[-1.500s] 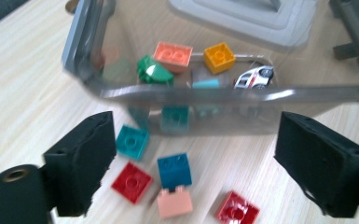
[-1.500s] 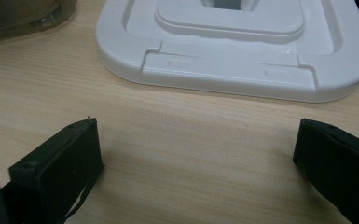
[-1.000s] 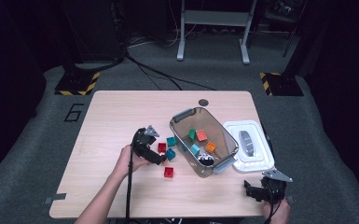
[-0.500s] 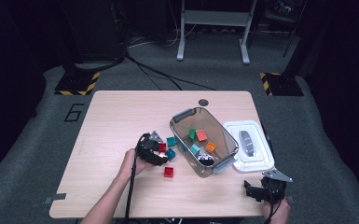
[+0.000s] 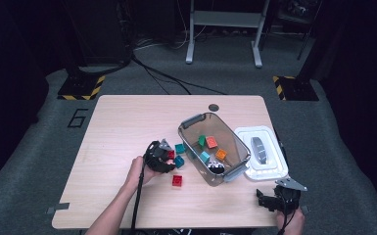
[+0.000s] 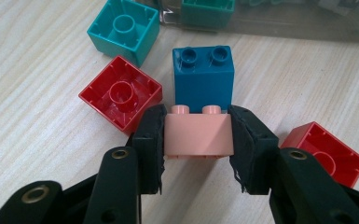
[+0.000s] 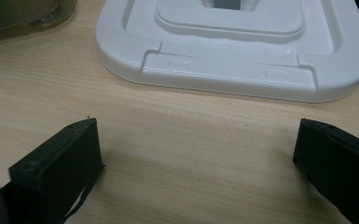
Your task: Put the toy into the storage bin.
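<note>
My left gripper (image 6: 196,117) has just been closing and its pads now press both sides of a pink brick (image 6: 196,137) that sits on the wooden table. Just behind it stands a dark blue brick (image 6: 203,77). An upturned red brick (image 6: 120,95) and an upturned teal brick (image 6: 123,30) lie to its left, and another red brick (image 6: 325,151) to its right. In the high view the left gripper (image 5: 162,156) is by the clear bin (image 5: 195,120). My right gripper (image 7: 196,135) stands open over bare wood near the table's front right corner (image 5: 264,199).
The clear bin holds several bricks, orange (image 5: 211,142) and green (image 5: 201,140) among them. Its white lid (image 5: 267,169) lies flat to its right, just ahead of the right gripper. A lone red brick (image 5: 177,180) lies nearer the front edge. The table's left half is bare wood.
The left gripper has edged down onto the cluster of bricks beside the bin, and its jaws have come together on the pink brick. The right gripper has stayed put.
</note>
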Action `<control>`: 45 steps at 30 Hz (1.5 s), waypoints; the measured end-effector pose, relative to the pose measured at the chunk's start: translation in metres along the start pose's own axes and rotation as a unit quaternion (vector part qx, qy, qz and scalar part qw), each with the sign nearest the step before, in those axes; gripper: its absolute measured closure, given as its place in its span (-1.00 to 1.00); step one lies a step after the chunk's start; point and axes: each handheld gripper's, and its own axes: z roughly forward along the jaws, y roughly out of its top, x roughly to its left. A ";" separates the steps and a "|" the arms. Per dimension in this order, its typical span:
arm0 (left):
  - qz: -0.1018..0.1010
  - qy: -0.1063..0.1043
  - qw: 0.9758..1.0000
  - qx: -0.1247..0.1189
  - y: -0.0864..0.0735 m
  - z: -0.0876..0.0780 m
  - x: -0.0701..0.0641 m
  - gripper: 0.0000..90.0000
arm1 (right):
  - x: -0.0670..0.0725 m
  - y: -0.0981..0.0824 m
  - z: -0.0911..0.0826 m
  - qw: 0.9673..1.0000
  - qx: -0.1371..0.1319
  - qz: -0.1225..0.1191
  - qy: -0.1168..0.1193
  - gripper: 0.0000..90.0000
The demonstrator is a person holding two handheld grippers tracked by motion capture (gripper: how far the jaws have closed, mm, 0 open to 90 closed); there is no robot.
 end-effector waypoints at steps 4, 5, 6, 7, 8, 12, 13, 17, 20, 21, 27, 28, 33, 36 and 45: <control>-0.004 -0.002 1.000 -0.006 -0.001 -0.004 0.002 0.31 | 0.000 0.000 0.000 1.000 0.000 -0.001 0.000 -0.99; -0.004 -0.001 1.000 -0.010 -0.002 -0.005 0.002 0.31 | 0.000 0.000 0.000 1.000 0.000 0.000 0.000 -0.99; -0.002 -0.001 1.000 -0.009 -0.002 -0.006 0.003 0.31 | 0.000 0.000 0.000 1.000 0.000 0.000 0.000 -0.99; -0.002 -0.003 1.000 -0.009 -0.002 -0.008 0.003 0.31 | 0.000 0.000 0.000 1.000 0.000 0.000 0.000 -0.99; -0.002 -0.002 1.000 -0.011 -0.002 -0.009 0.003 0.31 | 0.000 0.000 0.000 1.000 0.000 0.000 0.000 -0.99; -0.001 0.005 1.000 -0.019 -0.002 -0.016 0.002 0.31 | 0.000 0.000 0.000 1.000 0.000 0.000 0.000 -0.99; -0.004 0.003 1.000 -0.024 -0.002 -0.017 0.002 0.31 | 0.000 0.000 0.000 1.000 0.000 0.000 0.000 -0.99; -0.001 0.008 1.000 -0.024 -0.003 -0.022 0.003 0.31 | 0.000 0.000 0.000 1.000 0.000 0.000 0.000 -0.99; -0.003 0.003 1.000 -0.027 -0.003 -0.026 0.005 0.31 | 0.000 0.000 0.000 1.000 0.000 0.000 0.000 -0.99; -0.006 0.002 1.000 -0.030 -0.003 -0.027 0.005 0.31 | 0.000 0.000 0.000 1.000 0.000 0.000 0.000 -0.99; -0.012 0.003 0.999 -0.036 -0.003 -0.037 0.009 0.31 | 0.000 0.000 0.000 1.000 0.000 0.000 0.000 -0.99; -0.016 0.001 0.999 -0.042 -0.003 -0.039 0.010 0.31 | 0.000 0.000 0.000 1.000 0.000 0.000 0.000 -0.99; -0.026 0.006 0.998 -0.048 0.003 -0.051 0.012 0.31 | 0.000 0.000 0.000 1.000 0.000 0.000 0.000 -0.99; -0.034 0.005 0.998 -0.058 0.007 -0.058 0.013 0.31 | 0.000 0.000 0.000 1.000 0.000 -0.001 0.000 -0.99; -0.016 0.021 0.998 -0.065 0.024 -0.074 0.008 0.32 | 0.000 0.000 0.000 1.000 0.000 0.000 0.000 -0.99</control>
